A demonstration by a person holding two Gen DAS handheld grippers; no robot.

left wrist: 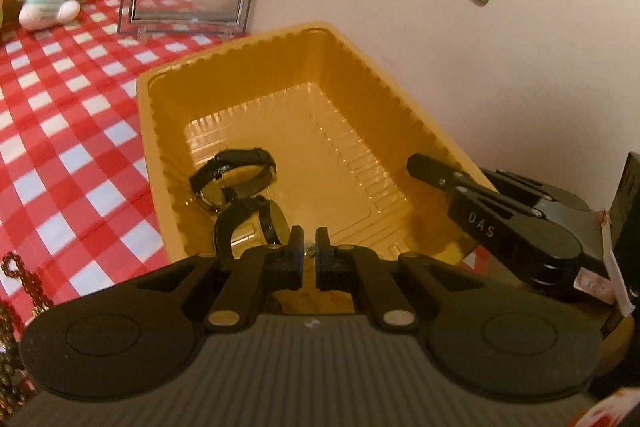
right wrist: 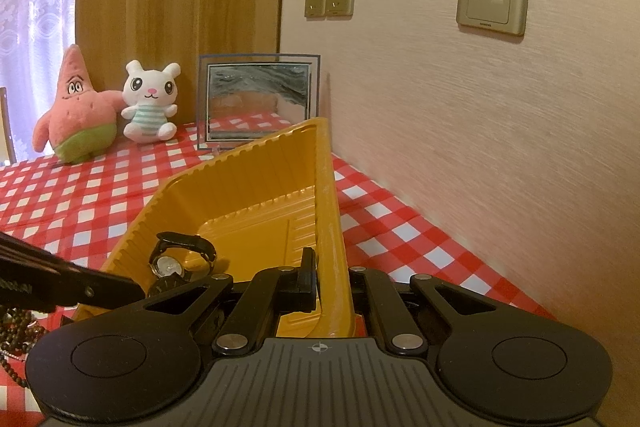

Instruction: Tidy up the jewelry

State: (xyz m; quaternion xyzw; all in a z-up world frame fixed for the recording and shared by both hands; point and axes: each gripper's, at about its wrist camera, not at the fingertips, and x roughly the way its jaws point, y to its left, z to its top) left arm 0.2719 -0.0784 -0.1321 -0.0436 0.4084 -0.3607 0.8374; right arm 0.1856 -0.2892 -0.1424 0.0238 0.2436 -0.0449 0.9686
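Right gripper [right wrist: 332, 283] clamps the yellow tray's [left wrist: 224, 67] near wall; left gripper [left wrist: 308, 247] hangs over the tray, jaws nearly closed on something small and shiny, too small to identify.

Two black-strap watches [left wrist: 236, 183] lie touching in the tray's near left corner. Probably light; straps flex, glass faces scratch, so grip a strap loop. Bead strands [right wrist: 16, 327] on the checked cloth [left wrist: 60, 107]: limp, slippery, pinch bunched.
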